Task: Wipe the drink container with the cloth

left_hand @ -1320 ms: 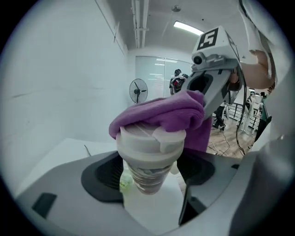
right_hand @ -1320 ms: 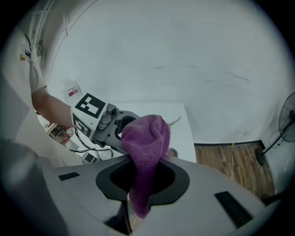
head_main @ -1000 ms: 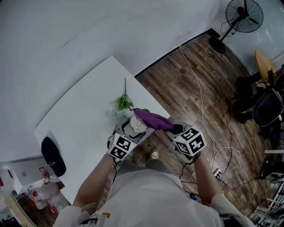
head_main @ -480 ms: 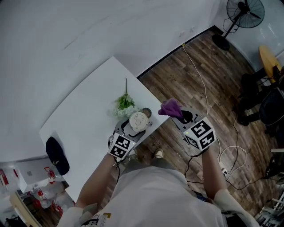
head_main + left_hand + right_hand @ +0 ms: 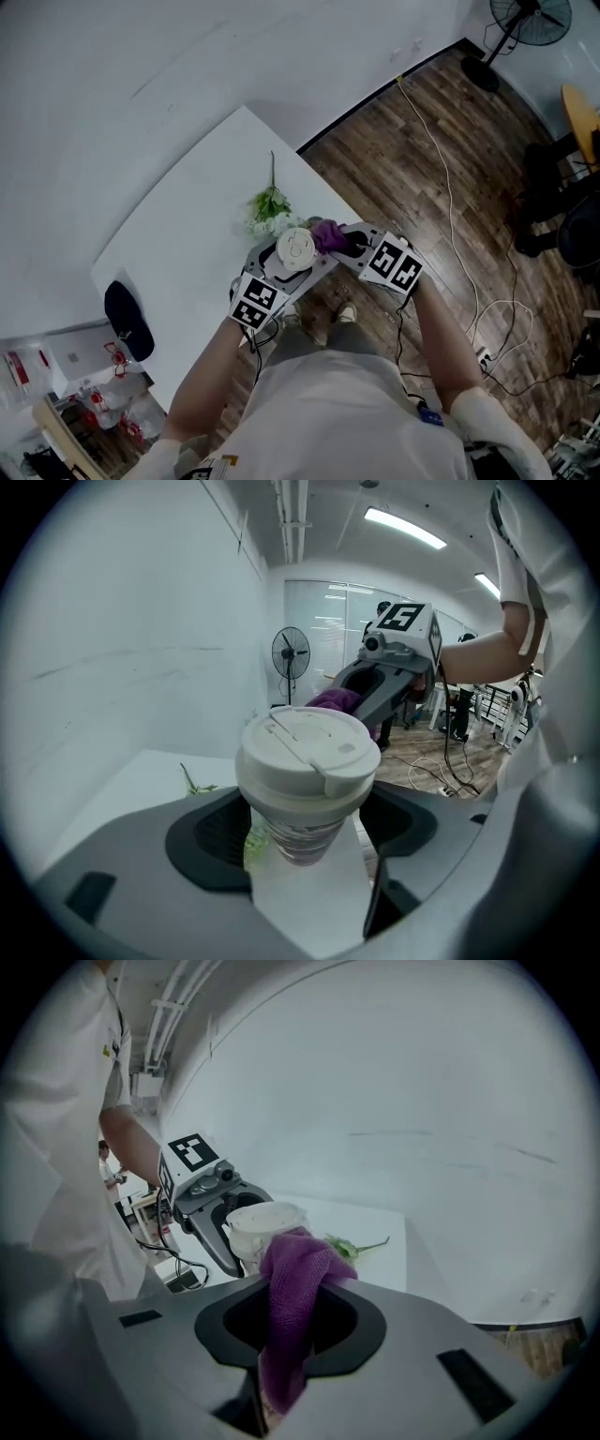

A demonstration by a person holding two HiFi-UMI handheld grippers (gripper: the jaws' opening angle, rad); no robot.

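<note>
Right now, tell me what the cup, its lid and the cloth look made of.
The cup: likely clear glossy plastic, see-through wall. The lid: off-white matte plastic, moulded flap. The cloth: purple, soft knit or microfibre, judging by its nubby surface and limp folds.

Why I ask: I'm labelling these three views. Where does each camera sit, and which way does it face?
Head view: on the person's head, looking steeply down at the white table; shows left forearm, right forearm, left gripper, right gripper.
Left gripper view: rides the left gripper, looking along its jaws, shut on the white-lidded clear plastic cup; right forearm beyond.
Right gripper view: rides the right gripper, looking along its jaws, clamping the purple cloth; left forearm beyond.
Shared: all show cup and cloth together; each gripper view shows the other gripper.
</note>
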